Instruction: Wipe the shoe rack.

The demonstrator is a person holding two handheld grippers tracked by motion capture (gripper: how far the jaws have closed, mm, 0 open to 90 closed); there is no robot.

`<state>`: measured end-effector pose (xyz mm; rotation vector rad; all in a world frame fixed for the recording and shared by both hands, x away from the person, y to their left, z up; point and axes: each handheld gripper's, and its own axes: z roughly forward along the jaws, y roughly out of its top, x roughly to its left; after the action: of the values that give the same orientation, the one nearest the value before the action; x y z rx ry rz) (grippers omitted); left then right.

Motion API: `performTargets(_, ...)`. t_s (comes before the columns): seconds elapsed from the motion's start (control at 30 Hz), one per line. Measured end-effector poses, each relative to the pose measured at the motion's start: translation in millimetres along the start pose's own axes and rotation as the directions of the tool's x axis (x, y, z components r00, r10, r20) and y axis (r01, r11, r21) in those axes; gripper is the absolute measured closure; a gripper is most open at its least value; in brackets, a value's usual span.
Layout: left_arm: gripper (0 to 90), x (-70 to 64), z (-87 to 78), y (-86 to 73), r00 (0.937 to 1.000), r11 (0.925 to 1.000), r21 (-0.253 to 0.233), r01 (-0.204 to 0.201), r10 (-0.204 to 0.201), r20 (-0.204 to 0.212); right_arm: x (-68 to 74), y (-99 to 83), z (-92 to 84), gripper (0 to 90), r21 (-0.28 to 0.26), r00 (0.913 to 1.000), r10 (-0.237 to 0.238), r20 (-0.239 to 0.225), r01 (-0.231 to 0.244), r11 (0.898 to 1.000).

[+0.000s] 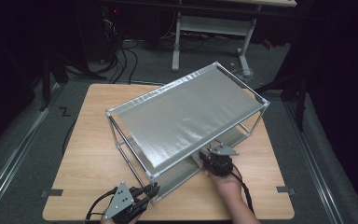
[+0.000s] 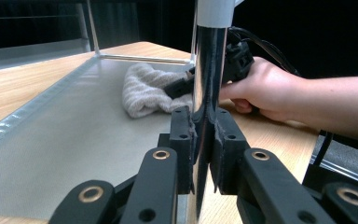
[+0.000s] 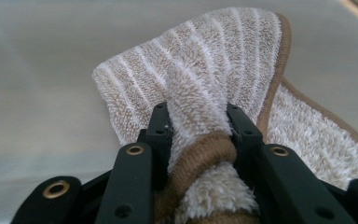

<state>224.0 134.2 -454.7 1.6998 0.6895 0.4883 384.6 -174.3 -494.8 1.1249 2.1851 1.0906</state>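
Observation:
A metal rack with two silver shelves stands slantwise on the wooden table. My left gripper is at the rack's near corner, shut on the shiny upright post, pads pressed on both sides. A beige-and-white striped cloth lies bunched on the lower shelf. My right gripper is shut on a fold of the cloth with its brown hem between the pads. From the left gripper view, the cloth and the right gripper sit behind the post. In the high view the right gripper reaches under the top shelf.
The rack covers most of the table's middle and right. Bare wood lies left of the rack and along the front edge. A white desk frame and cables stand on the floor beyond the table.

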Motion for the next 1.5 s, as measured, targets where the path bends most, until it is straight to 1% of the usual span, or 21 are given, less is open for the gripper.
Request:
performTargets(0.1,80.4,-0.4,0.0,0.0,1.0000,1.0000,0.000,-0.001,0.001,0.001,13.7,-1.7,-2.2,67.5,-0.006,0.9995,-0.014,-0.030,0.014,1.000)
performTargets(0.13,80.4,-0.5,0.0,0.0,1.0000,1.0000,0.000,0.000,0.000,0.001,17.7,-2.1,-2.8,67.5,-0.008,0.9989,-0.027,-0.037,0.026,1.000)
performTargets(0.2,80.4,-0.5,0.0,0.0,1.0000,1.0000,0.000,0.000,0.000,0.001,26.8,-2.7,-4.0,67.3,-0.005,0.9982,-0.019,-0.057,0.019,1.000)
performTargets(0.37,80.4,-1.0,0.0,0.0,1.0000,1.0000,0.000,-0.001,0.001,0.000,52.5,-3.1,-7.6,66.9,-0.001,0.9920,-0.033,-0.122,0.033,0.999)
performTargets(0.47,80.4,-1.6,0.3,0.0,1.0000,1.0000,-0.001,0.001,-0.001,0.001,72.2,-4.2,-9.9,66.7,-0.006,0.9853,-0.067,-0.157,0.067,0.998)
performTargets(0.53,80.4,-1.7,0.4,-0.1,1.0000,1.0000,-0.002,0.000,0.000,0.001,85.0,-4.7,-10.9,66.5,-0.011,0.9807,-0.074,-0.181,0.073,0.997)
performTargets(0.63,80.4,-2.0,0.5,-0.2,1.0000,1.0000,-0.003,0.003,-0.003,0.001,101.8,-5.4,-12.1,66.5,-0.014,0.9726,-0.069,-0.222,0.068,0.998)
performTargets(0.67,80.4,-1.9,0.5,-0.2,1.0000,1.0000,-0.003,0.002,-0.002,0.001,106.6,-5.6,-12.0,66.5,-0.016,0.9701,-0.075,-0.231,0.073,0.997)
performTargets(0.73,80.4,-2.1,0.6,-0.3,1.0000,1.0000,-0.004,0.004,-0.004,0.000,116.2,-5.7,-12.5,66.5,-0.012,0.9632,-0.064,-0.261,0.063,0.998)
performTargets(0.77,80.4,-2.1,0.6,-0.4,1.0000,1.0000,-0.005,0.003,-0.003,0.000,119.8,-5.5,-12.1,66.5,-0.015,0.9605,-0.070,-0.270,0.068,0.998)
performTargets(0.83,80.4,-2.1,0.6,-0.4,1.0000,1.0000,-0.005,0.003,-0.003,0.000,127.4,-5.5,-12.3,66.5,-0.011,0.9527,-0.061,-0.298,0.060,0.998)
performTargets(0.9,80.4,-2.1,0.5,-0.6,1.0000,1.0000,-0.005,0.004,-0.004,0.000,133.0,-6.1,-12.4,66.5,-0.013,0.9504,-0.074,-0.302,0.073,0.997)
performTargets(0.97,80.4,-2.2,0.4,-0.7,1.0000,1.0000,-0.006,0.005,-0.005,0.000,132.5,-6.5,-11.1,66.5,-0.026,0.9491,-0.092,-0.301,0.089,0.996)
performTargets(1.03,80.4,-2.2,0.3,-0.8,1.0000,1.0000,-0.006,0.005,-0.005,-0.001,129.0,-6.0,-10.1,66.6,-0.022,0.9489,-0.088,-0.303,0.085,0.996)
performTargets(1.13,80.4,-2.1,-0.1,-0.8,1.0000,1.0000,-0.004,0.003,-0.003,0.000,125.6,-5.7,-10.6,67.0,-0.016,0.9587,-0.099,-0.267,0.098,0.995)
performTargets(1.17,80.4,-2.2,-0.4,-0.8,1.0000,1.0000,-0.004,0.005,-0.005,-0.002,122.1,-5.6,-10.0,67.1,-0.022,0.9617,-0.116,-0.248,0.115,0.993)
performTargets(1.2,80.4,-2.2,-0.5,-1.0,1.0000,1.0000,-0.005,0.005,-0.005,-0.002,118.2,-5.9,-9.5,67.2,-0.022,0.9658,-0.112,-0.234,0.110,0.994)
performTargets(1.27,80.3,-2.2,-0.5,-1.1,1.0000,0.9999,-0.006,0.009,-0.009,-0.002,106.4,-6.1,-8.3,67.2,-0.014,0.9724,-0.092,-0.214,0.091,0.996)
performTargets(1.33,80.3,-2.2,-0.5,-1.1,1.0000,0.9999,-0.006,0.009,-0.009,-0.002,92.6,-5.8,-6.5,67.2,-0.022,0.9787,-0.105,-0.177,0.102,0.995)
performTargets(1.37,80.3,-2.4,-0.5,-1.2,0.9999,0.9999,-0.007,0.011,-0.011,-0.002,83.7,-5.9,-5.5,67.2,-0.018,0.9833,-0.091,-0.158,0.089,0.996)
performTargets(1.5,80.3,-2.4,-0.6,-1.2,0.9999,0.9999,-0.007,0.012,-0.012,-0.004,52.9,-4.8,-1.5,67.0,-0.014,0.9922,-0.052,-0.114,0.050,0.999)
